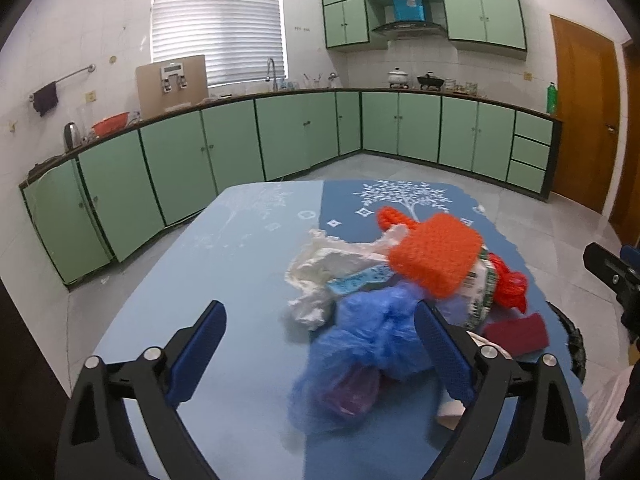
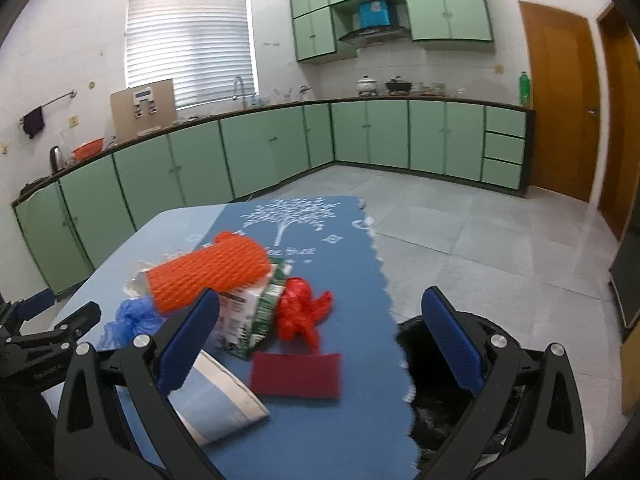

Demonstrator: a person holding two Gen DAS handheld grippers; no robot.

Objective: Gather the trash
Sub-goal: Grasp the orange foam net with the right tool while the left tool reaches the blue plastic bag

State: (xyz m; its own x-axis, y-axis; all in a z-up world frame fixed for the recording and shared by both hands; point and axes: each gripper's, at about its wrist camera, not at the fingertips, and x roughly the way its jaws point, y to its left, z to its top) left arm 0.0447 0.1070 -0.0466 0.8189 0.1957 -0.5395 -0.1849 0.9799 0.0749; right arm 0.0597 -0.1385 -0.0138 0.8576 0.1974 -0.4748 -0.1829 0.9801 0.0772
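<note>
A pile of trash lies on the blue table [image 1: 208, 264]. In the left wrist view it holds a crumpled blue plastic bag [image 1: 360, 344], white crumpled paper [image 1: 320, 276], an orange foam net [image 1: 436, 256], a red plastic bag [image 1: 510, 284] and a dark red pad [image 1: 516, 334]. My left gripper [image 1: 320, 348] is open, with the blue bag between its fingers. In the right wrist view my right gripper [image 2: 320, 340] is open above the dark red pad [image 2: 296, 374], next to a paper cup [image 2: 220, 404], a printed carton [image 2: 248, 320], the red bag [image 2: 302, 312] and the orange net [image 2: 208, 276].
A bin lined with a black bag [image 2: 444, 380] stands on the floor at the table's right edge. Green kitchen cabinets [image 1: 280, 136] run along the far walls. A wooden door [image 2: 560, 104] is at the right. Tiled floor [image 2: 480, 240] lies beyond the table.
</note>
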